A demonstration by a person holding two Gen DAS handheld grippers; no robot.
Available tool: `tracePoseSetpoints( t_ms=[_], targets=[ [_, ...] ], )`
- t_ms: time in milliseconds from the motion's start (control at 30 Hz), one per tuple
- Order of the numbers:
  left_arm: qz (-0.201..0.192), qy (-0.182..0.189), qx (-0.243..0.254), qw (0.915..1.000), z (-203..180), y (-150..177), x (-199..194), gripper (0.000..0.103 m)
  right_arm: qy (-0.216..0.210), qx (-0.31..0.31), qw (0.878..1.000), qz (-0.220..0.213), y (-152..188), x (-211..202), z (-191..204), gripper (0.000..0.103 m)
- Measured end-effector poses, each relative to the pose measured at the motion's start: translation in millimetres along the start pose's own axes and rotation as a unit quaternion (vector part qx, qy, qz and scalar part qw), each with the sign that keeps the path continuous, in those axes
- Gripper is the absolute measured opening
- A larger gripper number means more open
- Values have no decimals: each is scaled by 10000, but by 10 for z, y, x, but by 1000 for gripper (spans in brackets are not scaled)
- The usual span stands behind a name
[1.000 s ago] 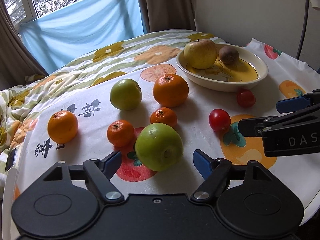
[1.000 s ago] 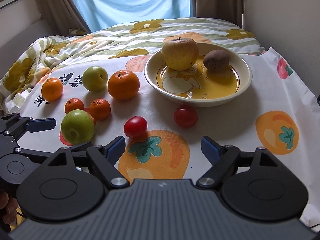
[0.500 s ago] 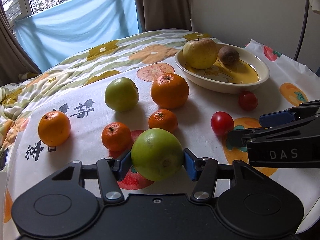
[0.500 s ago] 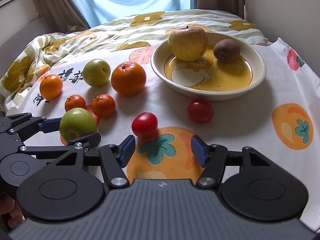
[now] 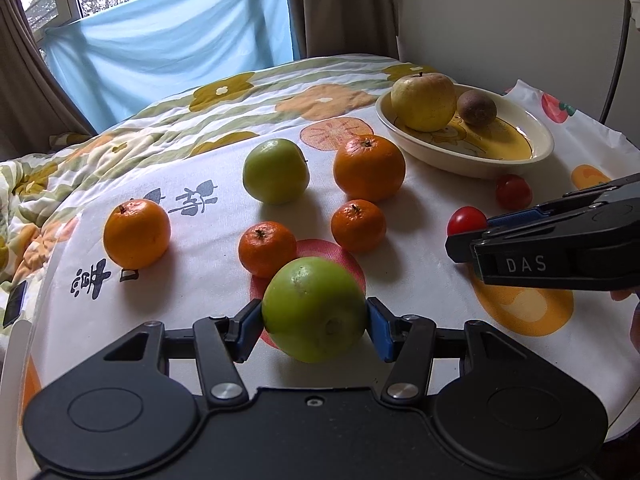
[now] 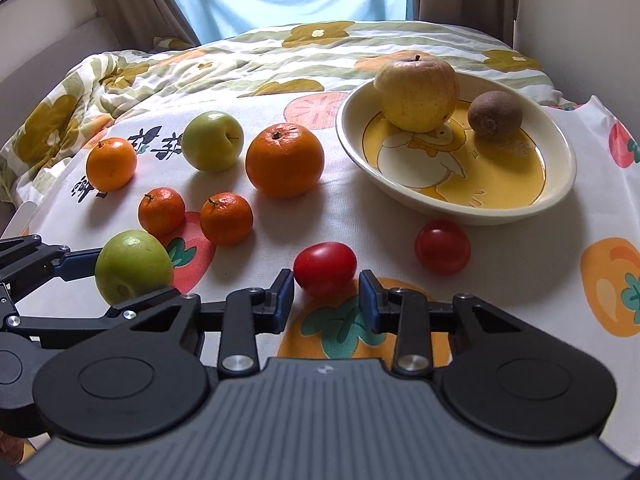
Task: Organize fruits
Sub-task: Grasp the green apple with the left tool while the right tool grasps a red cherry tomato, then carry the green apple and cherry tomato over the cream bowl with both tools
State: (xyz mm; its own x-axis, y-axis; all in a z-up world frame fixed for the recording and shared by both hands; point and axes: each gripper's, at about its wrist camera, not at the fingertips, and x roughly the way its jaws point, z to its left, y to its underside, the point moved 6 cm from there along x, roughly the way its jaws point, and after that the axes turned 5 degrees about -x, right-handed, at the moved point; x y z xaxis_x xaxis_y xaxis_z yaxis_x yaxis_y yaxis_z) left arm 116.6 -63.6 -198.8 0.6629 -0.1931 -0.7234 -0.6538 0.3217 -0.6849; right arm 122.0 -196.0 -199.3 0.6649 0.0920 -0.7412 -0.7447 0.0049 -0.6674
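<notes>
Fruits lie scattered over the printed tablecloth [image 6: 520, 264], with only a yellow apple [image 6: 416, 94] and a kiwi [image 6: 495, 115] resting in the cream bowl [image 6: 560, 196] at far right. At far left sits a lone orange [image 6: 111, 163]; right of it come a small green apple [image 6: 212, 141], two tangerines and a larger orange [image 6: 284, 160].

Near left, the left gripper [image 5: 314, 322] is clenched on the big green apple [image 5: 314, 314], pads pressed to its opposite flanks at about the widest part. It looks firm, smooth and fairly heavy, so a grip across the middle seems right; any lower and it might roll out.

Further right, the right gripper [image 6: 326, 294] has its fingers parted around the near cherry tomato [image 6: 325, 268], pads just beside its skin; actual contact cannot be told. That tomato looks light, glossy and easily bruised, so I would judge gentle pressure on its short sides best. A second tomato [image 6: 442, 246] lies right of it, just near of the bowl.
</notes>
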Motion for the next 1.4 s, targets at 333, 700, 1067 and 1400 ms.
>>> tracePoseSetpoints(
  t_ms=[333, 700, 1067, 1400],
  targets=[
    [-30, -70, -165, 9998, 99, 16, -110, 59, -26, -162, 9998, -111, -57, -22, 40, 48],
    [-235, -28, -321, 9992, 126, -156, -436, 59, 44, -205, 9990, -388, -207, -444, 65, 47],
    [-493, 137, -393, 9979, -64, -569, -719, 59, 205, -97, 9983, -537, -385, -891, -281, 47],
    [-502, 264, -494, 9972, -569, -1048, -611, 59, 243, -249, 9981, -505, -543, -938, -945, 47]
  ],
)
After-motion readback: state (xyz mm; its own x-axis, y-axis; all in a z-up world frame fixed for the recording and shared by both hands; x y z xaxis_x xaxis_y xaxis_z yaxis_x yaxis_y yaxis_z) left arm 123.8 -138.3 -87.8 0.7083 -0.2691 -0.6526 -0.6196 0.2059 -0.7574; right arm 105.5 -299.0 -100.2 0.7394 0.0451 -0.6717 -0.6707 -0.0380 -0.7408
